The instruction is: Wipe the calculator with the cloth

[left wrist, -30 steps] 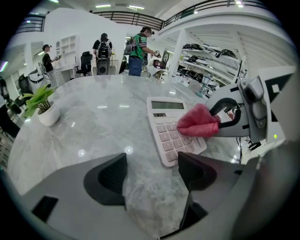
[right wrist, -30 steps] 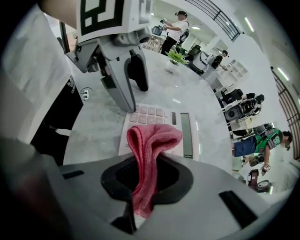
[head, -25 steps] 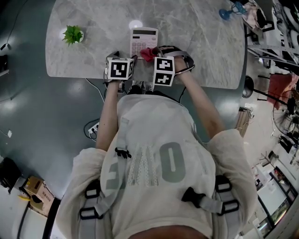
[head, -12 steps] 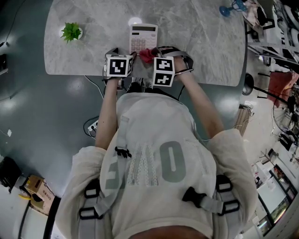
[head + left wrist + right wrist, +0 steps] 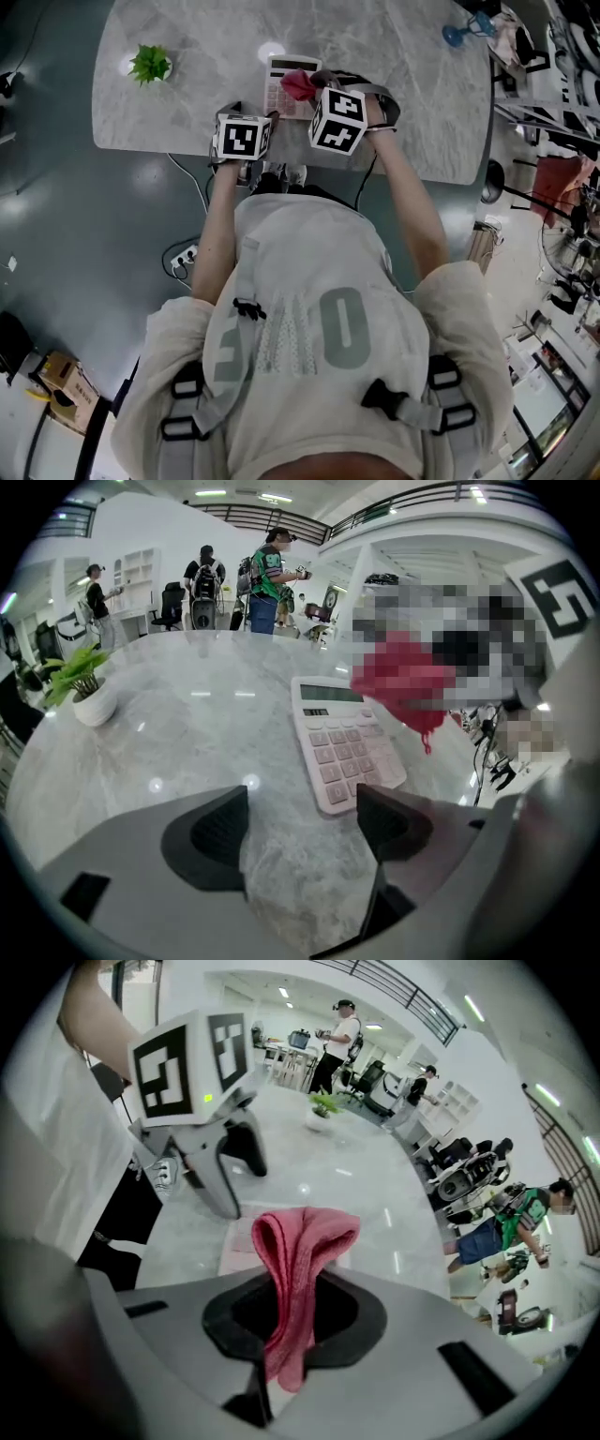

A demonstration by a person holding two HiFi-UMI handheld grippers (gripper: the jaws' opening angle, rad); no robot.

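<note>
A pale pink calculator [image 5: 277, 84] lies flat on the grey marble table [image 5: 403, 84], near its front edge. My right gripper [image 5: 314, 86] is shut on a folded red cloth [image 5: 298, 84] and holds it just above the calculator's keys. In the right gripper view the cloth [image 5: 298, 1258] sticks out between the closed jaws, and part of the calculator [image 5: 236, 1238] shows beneath it. My left gripper [image 5: 242, 117] stands open and holds nothing, a little short of the calculator [image 5: 342, 742], with the cloth [image 5: 401, 682] hanging over the calculator's right side.
A small green plant in a white pot [image 5: 150, 64] stands at the table's left. A blue object [image 5: 457, 26] sits at the far right corner. Several people stand beyond the table [image 5: 267, 583]. The table's front edge [image 5: 187, 148] runs just below the gripper cubes.
My right gripper has lifted and moved forward with the cloth, from the calculator's near end to over its keys. The left gripper has stayed about where it was.
</note>
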